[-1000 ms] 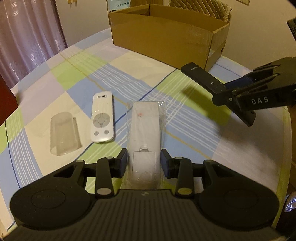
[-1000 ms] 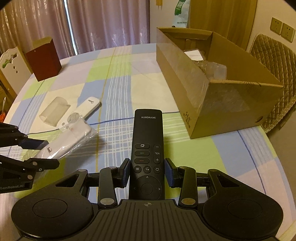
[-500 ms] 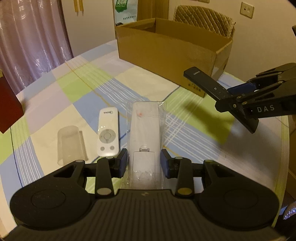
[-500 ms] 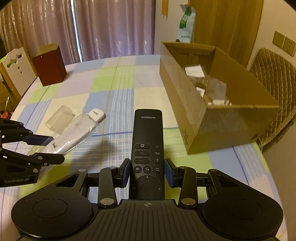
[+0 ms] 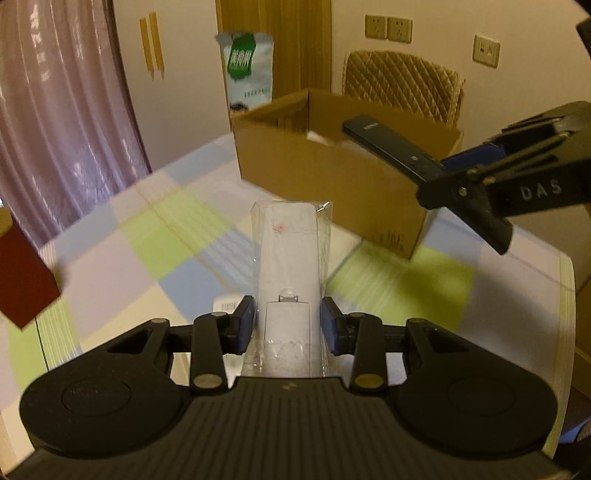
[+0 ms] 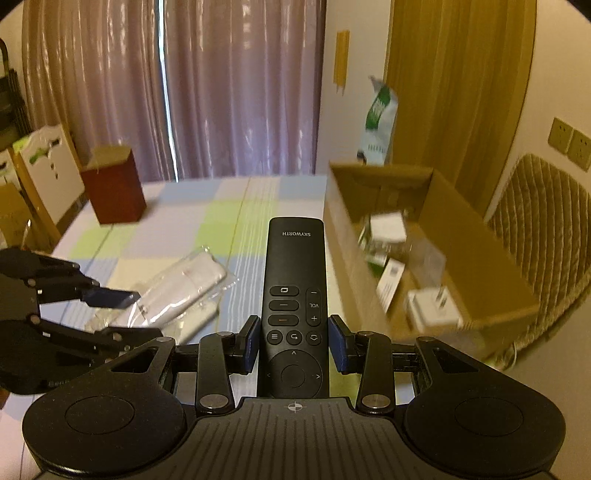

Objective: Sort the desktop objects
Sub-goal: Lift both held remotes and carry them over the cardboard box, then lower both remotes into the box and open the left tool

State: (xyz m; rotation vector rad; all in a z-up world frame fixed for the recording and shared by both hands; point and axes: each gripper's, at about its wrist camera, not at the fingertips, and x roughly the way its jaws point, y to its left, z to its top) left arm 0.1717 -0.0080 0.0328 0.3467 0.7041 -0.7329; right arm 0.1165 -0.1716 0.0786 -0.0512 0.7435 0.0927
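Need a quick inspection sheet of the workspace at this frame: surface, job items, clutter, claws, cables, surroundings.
Surface: table with checked cloth.
Job's things: black remote and bagged white remote, both held above the table; open cardboard box holds small white items.
Clutter: dark red box at the far left of the table.
Claws: left claw shut on bagged white remote; right claw shut on black remote.
Cables: nothing seen.
Surroundings: curtains, quilted chair, wall sockets.

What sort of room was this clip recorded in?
Most likely a home dining or living room: a table with a checked cloth, a quilted chair behind the cardboard box, and long curtains.
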